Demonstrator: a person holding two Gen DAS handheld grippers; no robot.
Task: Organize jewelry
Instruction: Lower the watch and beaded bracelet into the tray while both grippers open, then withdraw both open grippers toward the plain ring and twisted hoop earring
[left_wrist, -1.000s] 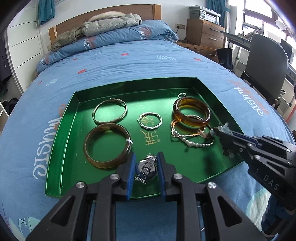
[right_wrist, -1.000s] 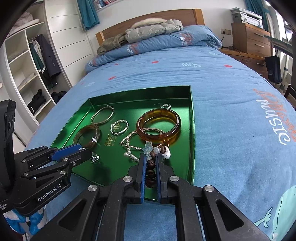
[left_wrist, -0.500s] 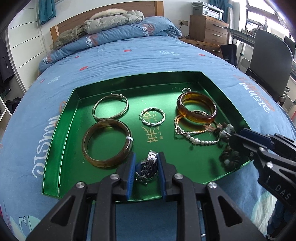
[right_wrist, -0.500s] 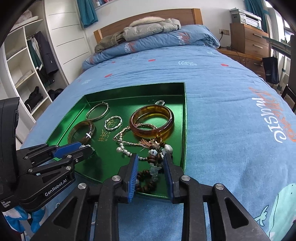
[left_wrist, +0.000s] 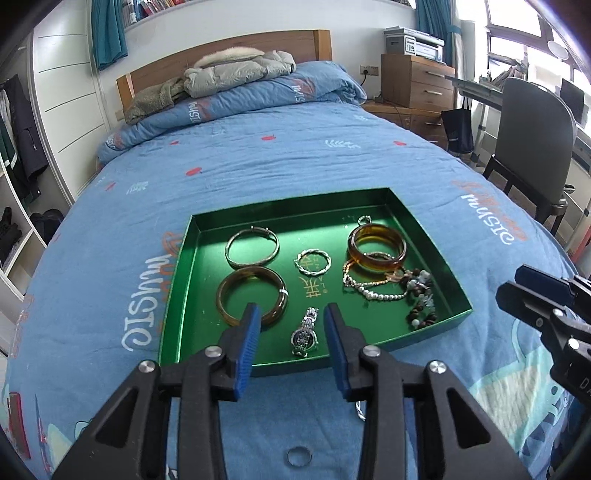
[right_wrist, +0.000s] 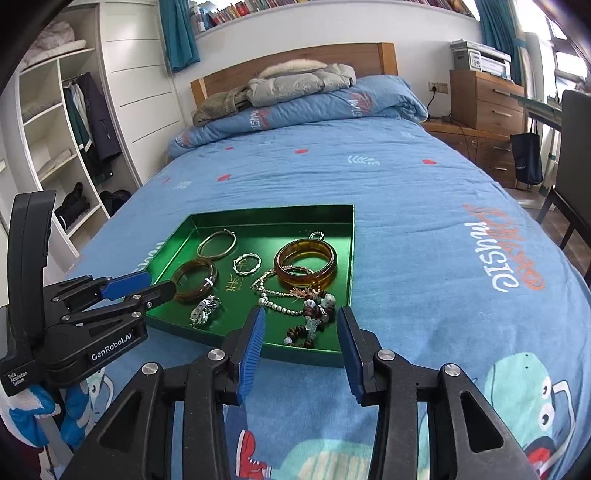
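Two grippers spread wide, empty, both off the near edge of the shallow green metal tray on the blue bedspread. Left gripper nearest the silver link watch, band running away from it; right gripper faces the dark bead bracelet.

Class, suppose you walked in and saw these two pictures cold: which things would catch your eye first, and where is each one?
First, the shiny green tray on the blue bedspread, with the jewellery spread across it. Inside it, the amber bangle glows near the far right corner, and a silver watch lies by the near edge. Closest to the lens, the left tongs and the right tongs stand open, holding nothing.
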